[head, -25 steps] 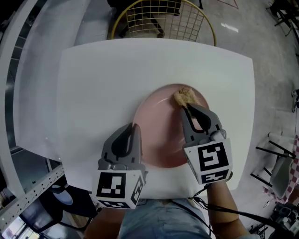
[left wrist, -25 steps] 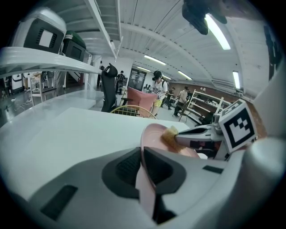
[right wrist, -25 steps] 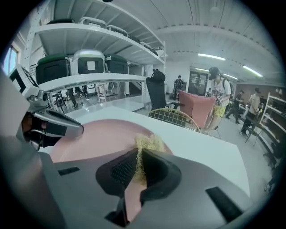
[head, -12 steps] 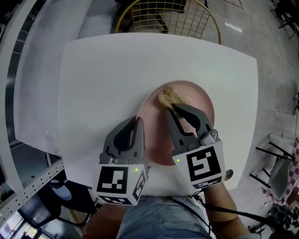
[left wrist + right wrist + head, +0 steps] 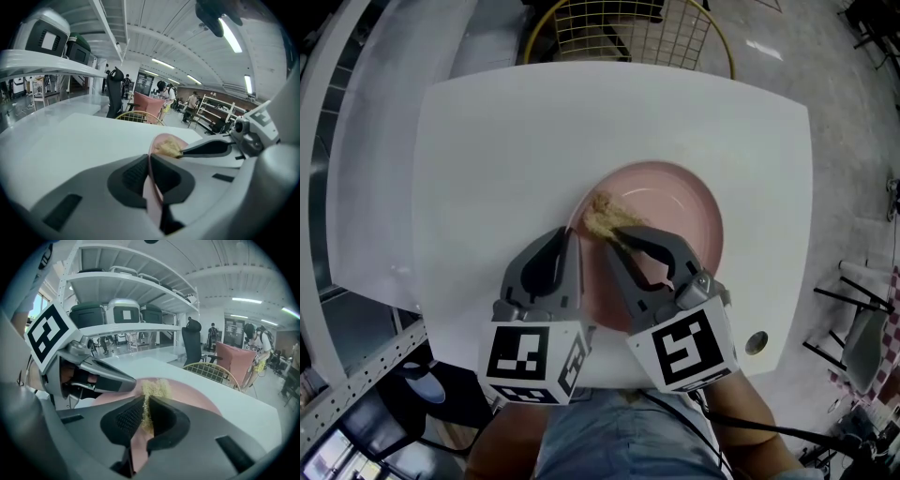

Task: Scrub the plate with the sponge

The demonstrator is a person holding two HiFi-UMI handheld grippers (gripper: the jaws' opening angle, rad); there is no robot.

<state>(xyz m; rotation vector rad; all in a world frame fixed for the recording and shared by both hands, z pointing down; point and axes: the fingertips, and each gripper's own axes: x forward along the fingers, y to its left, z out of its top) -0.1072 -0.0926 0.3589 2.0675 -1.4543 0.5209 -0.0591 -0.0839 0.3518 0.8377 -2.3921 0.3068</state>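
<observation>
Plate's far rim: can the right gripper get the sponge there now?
Probably yes. The right gripper holds the sponge on the plate, at its left; the far rim is bare, and the left gripper clamps only the near-left rim.

The plate [image 5: 675, 211] is pale pink, the sponge [image 5: 602, 219] tan, the tabletop [image 5: 516, 141] white. The left gripper [image 5: 571, 236] and right gripper [image 5: 615, 234] are grey, their cubes patterned with black-and-white squares.

I log bright, even overhead light from ceiling strip lamps [image 5: 233, 36], the white table [image 5: 497, 178] washed pale without hard shadows, heavy fisheye bending and black vignetted corners in both gripper views, the plate [image 5: 151, 201] rim blurred near the lens, and head-view edges dimmer.
</observation>
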